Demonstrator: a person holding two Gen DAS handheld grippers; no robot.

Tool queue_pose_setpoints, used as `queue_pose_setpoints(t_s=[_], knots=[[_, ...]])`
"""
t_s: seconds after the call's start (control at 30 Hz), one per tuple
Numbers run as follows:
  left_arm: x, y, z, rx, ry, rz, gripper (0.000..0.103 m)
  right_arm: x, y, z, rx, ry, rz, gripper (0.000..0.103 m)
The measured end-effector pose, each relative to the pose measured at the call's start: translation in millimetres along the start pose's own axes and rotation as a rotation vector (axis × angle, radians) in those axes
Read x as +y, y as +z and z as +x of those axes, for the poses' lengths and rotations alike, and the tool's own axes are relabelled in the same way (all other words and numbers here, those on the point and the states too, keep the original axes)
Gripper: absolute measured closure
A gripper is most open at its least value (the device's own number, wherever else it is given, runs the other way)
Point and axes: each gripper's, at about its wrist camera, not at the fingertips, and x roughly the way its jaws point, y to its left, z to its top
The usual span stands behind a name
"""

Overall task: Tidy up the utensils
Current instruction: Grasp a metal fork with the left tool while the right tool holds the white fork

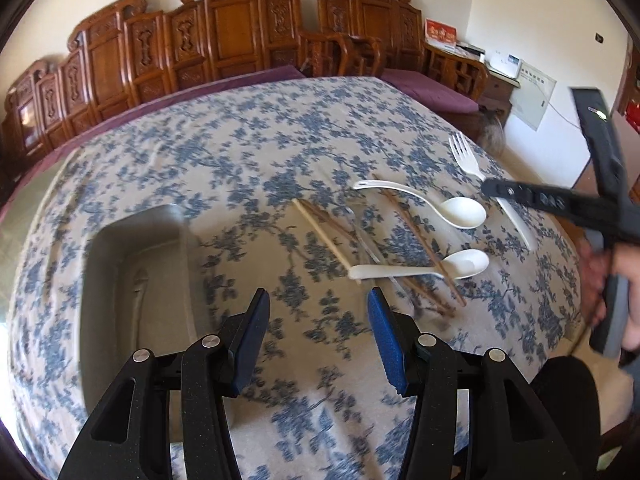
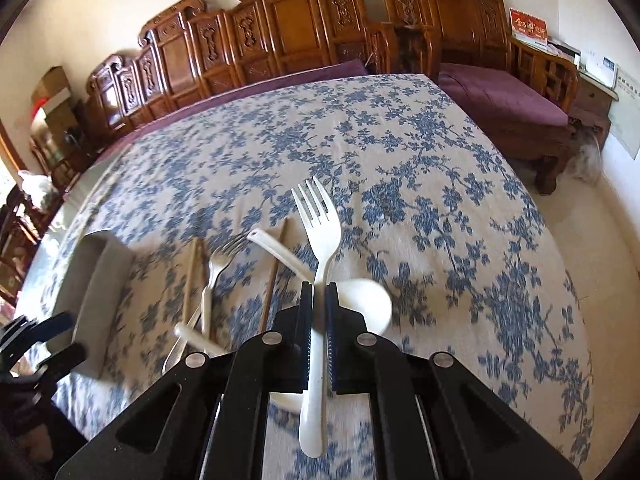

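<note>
A: Your right gripper (image 2: 319, 292) is closed on the white plastic fork (image 2: 316, 240). The pads press the handle from both sides, and the tines point away from you, toward the far edge of the table (image 2: 440, 160). The end of the handle sticks out behind the pads, toward the camera.

B: Is the fork touching the cloth?

A: It seems to be above the cloth, but I cannot say this for sure. Under it lies a white spoon (image 2: 368, 304), its bowl just to the right of the pads.

B: And your left gripper?

A: Your left gripper (image 1: 318, 312) is about half open — nothing is between the blue pads (image 1: 386, 336), only the flowered tablecloth (image 1: 240, 152) below them.

B: Where are the other utensils?

A: In the left wrist view they lie in a loose pile beyond the pads and a little to the right: two white spoons (image 1: 464, 212), some brown chopsticks (image 1: 416, 232) that cross each other, and one pale chopstick (image 1: 324, 236). In the right wrist view a second fork (image 2: 216, 264), lighter and thinner, lies among them.

B: And the tray?

A: The grey tray (image 1: 136, 264) stands to the left of the pile — apart from it. Your left gripper is near its right wall. What is inside the tray is too blurred to tell.
</note>
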Motion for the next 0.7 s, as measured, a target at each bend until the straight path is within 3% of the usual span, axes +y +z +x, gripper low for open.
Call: queue_pose_setpoints(t_s=[0.13,0.5,0.7], knots=[[-12,11,20,0.028,-0.003,0.024,0.058,-3,-11,-5,-0.002,0.021,-0.006,0.095],[-23,34,84,0.157,-0.035,0.045,0.084,-13,-12,-7,-0.002,0.055,0.027,0.095],[-29,37,101,0.205,-0.046,0.058,0.086,-17,-9,-9,-0.006,0.065,0.043,0.095]])
